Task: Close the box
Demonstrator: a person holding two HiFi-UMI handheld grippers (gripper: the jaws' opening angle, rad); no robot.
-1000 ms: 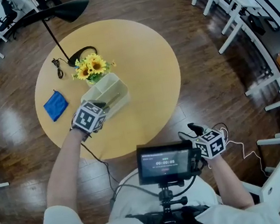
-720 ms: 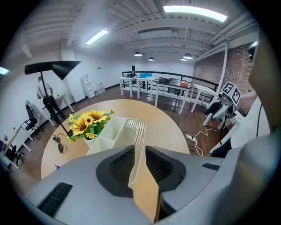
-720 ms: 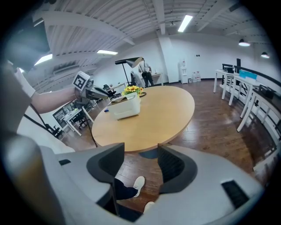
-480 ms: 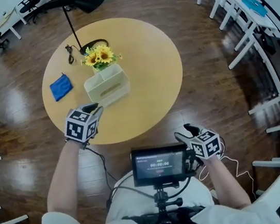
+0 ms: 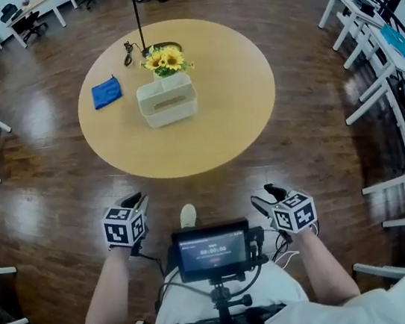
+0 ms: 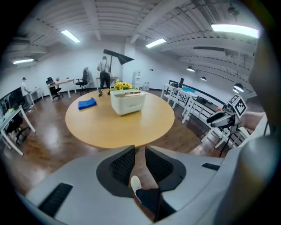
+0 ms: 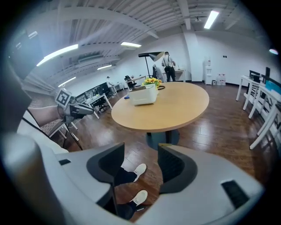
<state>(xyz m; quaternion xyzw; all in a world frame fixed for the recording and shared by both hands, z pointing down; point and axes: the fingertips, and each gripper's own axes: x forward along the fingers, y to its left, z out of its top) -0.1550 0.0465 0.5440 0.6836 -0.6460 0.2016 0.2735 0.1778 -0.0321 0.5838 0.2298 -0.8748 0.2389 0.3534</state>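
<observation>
Left gripper view: left gripper [image 6: 139,149] jaws narrow, nothing between; right gripper [image 7: 141,151] jaws wider, also empty. Both hang near person's body, well apart from table [image 5: 188,163]. Box [image 5: 168,101] stands on table just beside sunflowers [image 5: 165,60], lid seems down. Closing step probably finished; next move only check, press lid if not seated.

The right tool [image 7: 141,149] has its jaws apart with nothing between them; through the gap show wooden floor and the person's white shoes [image 7: 139,169]. Ahead stands a round wooden worktop [image 7: 171,110] carrying a white box [image 7: 142,95], with sunflowers [image 7: 151,81] just behind it. The left tool [image 7: 83,110] hangs at the left, well apart from the worktop.
</observation>
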